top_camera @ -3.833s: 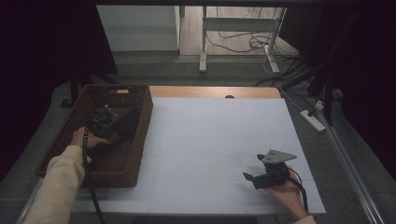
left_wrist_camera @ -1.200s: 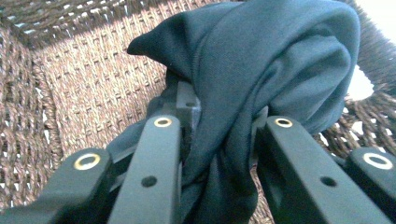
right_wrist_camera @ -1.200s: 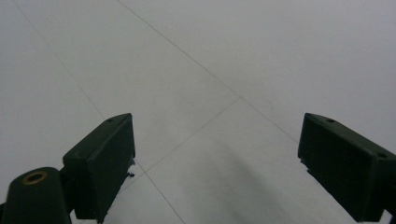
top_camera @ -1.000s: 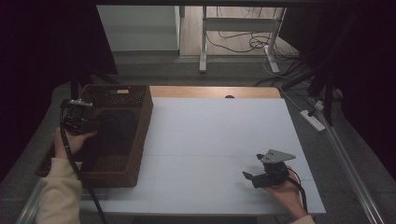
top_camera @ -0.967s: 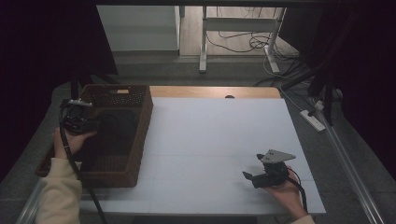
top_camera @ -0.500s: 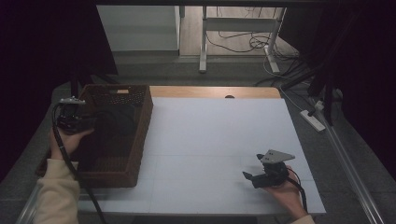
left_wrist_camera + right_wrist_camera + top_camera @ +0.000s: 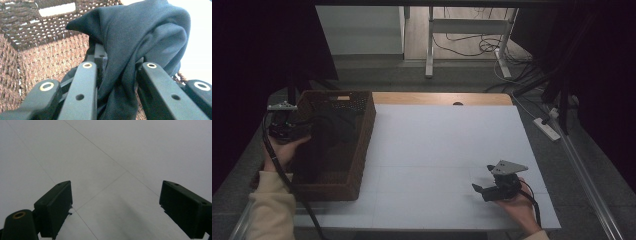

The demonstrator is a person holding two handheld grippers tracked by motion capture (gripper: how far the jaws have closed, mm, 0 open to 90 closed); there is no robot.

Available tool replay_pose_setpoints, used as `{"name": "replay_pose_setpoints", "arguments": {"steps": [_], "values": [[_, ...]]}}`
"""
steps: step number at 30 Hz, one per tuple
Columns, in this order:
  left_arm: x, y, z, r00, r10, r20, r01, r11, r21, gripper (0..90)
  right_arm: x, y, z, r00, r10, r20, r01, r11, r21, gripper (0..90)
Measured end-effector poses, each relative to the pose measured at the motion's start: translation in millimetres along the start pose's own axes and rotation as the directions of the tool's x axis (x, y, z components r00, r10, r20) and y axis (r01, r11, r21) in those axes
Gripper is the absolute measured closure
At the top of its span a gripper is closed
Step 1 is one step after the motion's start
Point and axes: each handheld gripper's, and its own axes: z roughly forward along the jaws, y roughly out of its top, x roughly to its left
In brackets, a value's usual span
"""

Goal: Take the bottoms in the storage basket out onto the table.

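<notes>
A brown wicker basket (image 7: pixel 364 131) stands on the left side of the white table (image 7: pixel 447 140). A dark cloth (image 7: pixel 332 131) lies in it, drawn up toward the left rim. My left gripper (image 7: pixel 303 129) is over that rim, held by a hand. In the left gripper view the left gripper (image 7: pixel 122 60) is shut on a fold of the dark cloth (image 7: pixel 150 30), with the basket's woven wall (image 7: pixel 37 40) behind. My right gripper (image 7: pixel 478 189) rests low at the table's front right. In the right gripper view the right gripper (image 7: pixel 115 200) stands open over bare table (image 7: pixel 125 150).
A cable trails from the left gripper down past the sleeve (image 7: pixel 272 210). A wooden strip (image 7: pixel 437 98) runs along the table's far edge. A power strip (image 7: pixel 546 128) lies off the right side. Desk legs and cables (image 7: pixel 462 45) stand on the floor beyond.
The left gripper has come up out of the basket's middle to its left rim, pulling the dark cloth with it. The right gripper has stayed still.
</notes>
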Motion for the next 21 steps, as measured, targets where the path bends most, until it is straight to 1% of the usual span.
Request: {"name": "replay_pose_setpoints", "arguments": {"steps": [3,7,11,16,21], "values": [[-2.6,1.6,-3.0,0.9999,0.013,0.009,-0.013,0.9999,-0.009,75.3,-0.1,-0.1,0.0,1.0,-0.001,0.001,0.001,1.0,0.001,11.4],[-5.8,3.7,-7.3,0.9994,0.019,0.028,-0.018,0.9992,-0.037,75.3,-0.1,-0.2,0.2,1.0,-0.002,0.002,0.002,1.0,0.003,11.4],[-8.0,5.1,-11.9,0.9992,0.021,0.033,-0.019,0.9979,-0.062,75.3,-0.2,-0.2,0.1,1.0,-0.001,0.003,0.001,1.0,0.003,11.4],[-9.9,6.3,-18.9,0.9989,0.018,0.042,-0.013,0.9946,-0.103,75.3,0.1,-0.2,0.4,1.0,-0.003,0.005,0.003,1.0,0.005,11.4],[-12.7,7.8,-24.2,0.9987,0.023,0.045,-0.017,0.9909,-0.134,75.3,0.0,-0.3,0.3,1.0,-0.004,0.006,0.004,1.0,0.006,11.4]]}}
